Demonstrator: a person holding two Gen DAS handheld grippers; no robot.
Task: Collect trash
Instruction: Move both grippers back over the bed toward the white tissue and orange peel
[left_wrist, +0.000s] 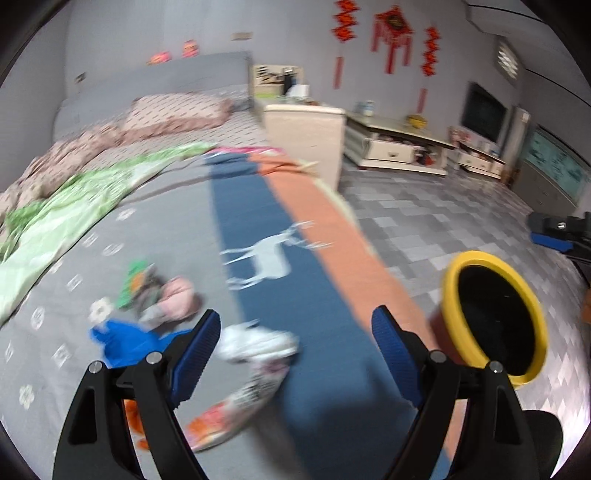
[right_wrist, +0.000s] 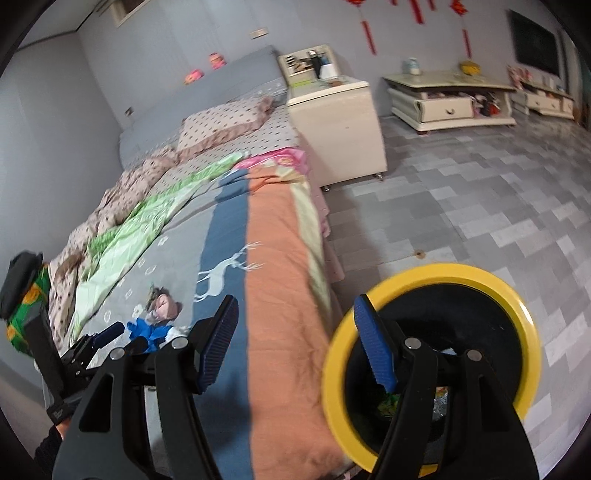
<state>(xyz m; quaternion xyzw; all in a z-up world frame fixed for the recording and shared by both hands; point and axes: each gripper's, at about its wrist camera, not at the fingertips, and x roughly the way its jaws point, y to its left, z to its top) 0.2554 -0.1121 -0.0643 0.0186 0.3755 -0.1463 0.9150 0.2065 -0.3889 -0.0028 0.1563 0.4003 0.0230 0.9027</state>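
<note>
Left claw (left_wrist: 295, 339) gapes above white wrapper (left_wrist: 258, 343) on bed (left_wrist: 207, 229).

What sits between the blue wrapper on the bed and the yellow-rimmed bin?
In the left wrist view: a white crumpled wrapper lies on the bedspread, between the blue wrapper and the bin; beyond it, bare blue and orange bedspread stripes.
</note>
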